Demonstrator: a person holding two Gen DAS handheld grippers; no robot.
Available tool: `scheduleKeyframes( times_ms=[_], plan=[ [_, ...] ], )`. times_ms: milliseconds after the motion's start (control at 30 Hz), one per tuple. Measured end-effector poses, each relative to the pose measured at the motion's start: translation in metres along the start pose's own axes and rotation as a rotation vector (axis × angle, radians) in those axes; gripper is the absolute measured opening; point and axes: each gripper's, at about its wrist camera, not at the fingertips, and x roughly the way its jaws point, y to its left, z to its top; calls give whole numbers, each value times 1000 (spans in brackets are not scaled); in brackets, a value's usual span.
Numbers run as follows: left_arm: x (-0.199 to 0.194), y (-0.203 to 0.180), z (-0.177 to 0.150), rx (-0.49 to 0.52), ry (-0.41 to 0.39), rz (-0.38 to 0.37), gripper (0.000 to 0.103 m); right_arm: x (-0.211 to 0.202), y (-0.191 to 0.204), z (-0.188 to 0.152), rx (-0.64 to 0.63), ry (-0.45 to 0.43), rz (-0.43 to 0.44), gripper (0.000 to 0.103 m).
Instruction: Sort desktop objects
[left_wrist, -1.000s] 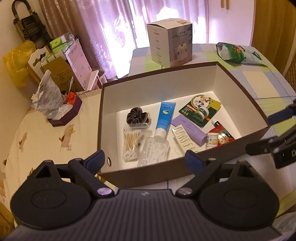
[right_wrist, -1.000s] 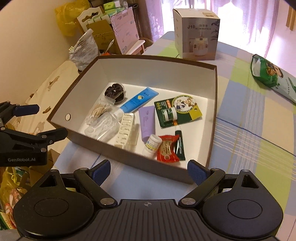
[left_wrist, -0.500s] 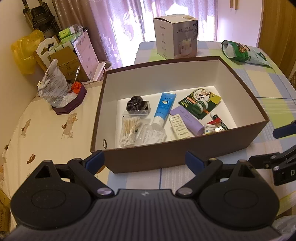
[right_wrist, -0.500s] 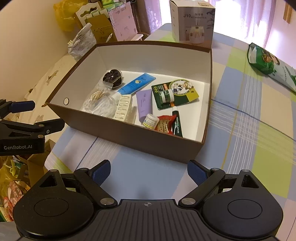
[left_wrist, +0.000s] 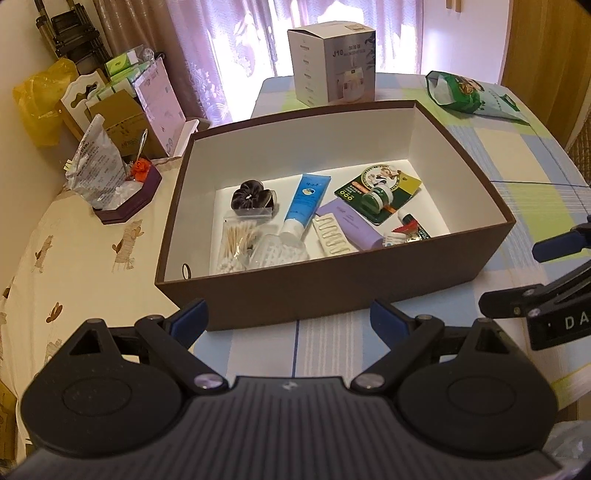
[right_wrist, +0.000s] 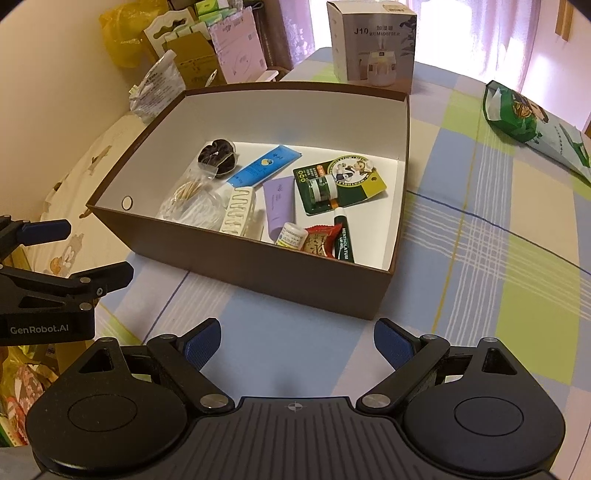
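Left wrist view: both the left gripper (left_wrist: 288, 319) and right gripper (right_wrist: 297, 341) are held wide open and empty short of the brown box (left_wrist: 332, 288), where the toiletries are seemingly all sorted, so probably nothing's left to grab

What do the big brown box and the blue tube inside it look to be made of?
Big brown box with white inside: most likely cardboard, matte; thin straight walls, sharp folded corners, a punched round hole in one end.
Blue squeeze tube with white cap: probably soft plastic, slightly glossy; flat crimped end.
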Motion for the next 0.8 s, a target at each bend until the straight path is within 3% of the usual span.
scheduleKeyframes(
  times_ms=[400,800],
  plan=[
    [6,-5,-9,12,30,6,93,5,2,-7,4,9,-6,95],
    [4,-7,-13,28,10,24,93,6,4,-12,4,11,-21,95]
  ],
)
